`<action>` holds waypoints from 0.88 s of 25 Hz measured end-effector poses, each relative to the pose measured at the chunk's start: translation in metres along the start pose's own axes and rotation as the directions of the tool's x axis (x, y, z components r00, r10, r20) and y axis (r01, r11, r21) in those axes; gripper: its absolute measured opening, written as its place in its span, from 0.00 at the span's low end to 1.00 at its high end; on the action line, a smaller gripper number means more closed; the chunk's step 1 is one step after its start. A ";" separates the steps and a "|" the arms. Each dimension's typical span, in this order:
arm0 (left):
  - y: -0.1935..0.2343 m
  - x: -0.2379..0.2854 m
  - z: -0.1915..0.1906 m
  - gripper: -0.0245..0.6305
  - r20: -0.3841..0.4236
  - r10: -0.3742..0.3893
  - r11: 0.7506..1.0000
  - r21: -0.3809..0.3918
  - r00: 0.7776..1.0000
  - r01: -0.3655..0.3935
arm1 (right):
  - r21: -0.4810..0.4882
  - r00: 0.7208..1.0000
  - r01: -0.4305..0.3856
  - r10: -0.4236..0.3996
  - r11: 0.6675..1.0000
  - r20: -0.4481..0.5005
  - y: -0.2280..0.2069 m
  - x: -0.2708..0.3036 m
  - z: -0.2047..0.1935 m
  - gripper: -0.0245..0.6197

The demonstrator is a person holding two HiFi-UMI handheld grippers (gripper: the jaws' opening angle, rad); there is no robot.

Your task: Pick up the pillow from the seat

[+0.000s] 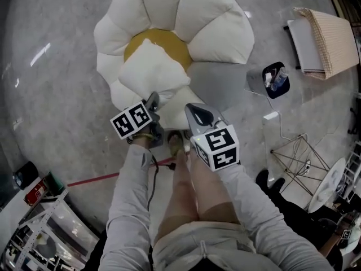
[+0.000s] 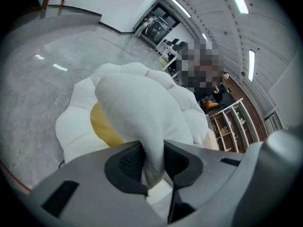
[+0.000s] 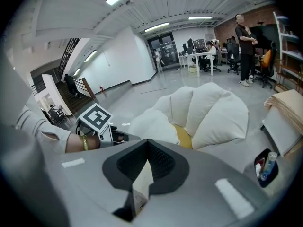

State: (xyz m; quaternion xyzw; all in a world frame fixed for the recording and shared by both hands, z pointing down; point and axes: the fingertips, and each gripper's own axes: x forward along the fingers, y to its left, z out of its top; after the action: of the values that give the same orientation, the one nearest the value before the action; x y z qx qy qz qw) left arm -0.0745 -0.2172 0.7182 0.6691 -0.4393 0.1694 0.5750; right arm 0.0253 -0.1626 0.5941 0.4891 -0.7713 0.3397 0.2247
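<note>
Grey glossy floor (image 1: 56,95) all round. On it, white flower-shaped seat (image 1: 220,27) with a yellow centre. White pillow (image 1: 152,72) over that centre and the near petals, near edge up at both grippers; can't tell if fully clear of the seat. Left gripper (image 2: 152,162) clenched on a bunched fold of the pillow, pads pressing from both sides. Right gripper (image 3: 142,174) just beside it, nearly closed, pinching a thin white sliver, by the look a pillow edge. Off to the right, well apart: small dark bin (image 1: 276,79), bottle inside. Thin red line (image 1: 96,178) on floor near the left sleeve.
</note>
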 end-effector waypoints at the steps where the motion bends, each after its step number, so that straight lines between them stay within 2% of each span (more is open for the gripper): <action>1: -0.002 -0.010 -0.004 0.17 0.003 -0.002 1.000 -0.003 1.000 0.002 | -0.005 1.000 0.001 -0.001 1.000 0.003 0.005 -0.007 0.001 0.04; 13: -0.031 -0.129 -0.040 0.17 0.002 -0.019 0.998 0.066 1.000 0.018 | -0.067 0.999 -0.002 0.005 0.998 0.041 0.064 -0.075 0.024 0.04; 22: -0.058 -0.207 -0.062 0.17 0.043 -0.040 0.992 0.124 0.998 0.035 | -0.136 0.994 -0.023 0.037 0.990 0.101 0.091 -0.122 0.052 0.04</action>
State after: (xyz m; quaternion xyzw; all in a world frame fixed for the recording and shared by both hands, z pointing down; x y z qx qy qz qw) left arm -0.1270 -0.0820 0.5483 0.7152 -0.4283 0.1703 0.5255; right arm -0.0064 -0.1013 0.4494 0.4781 -0.8103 0.2645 0.2121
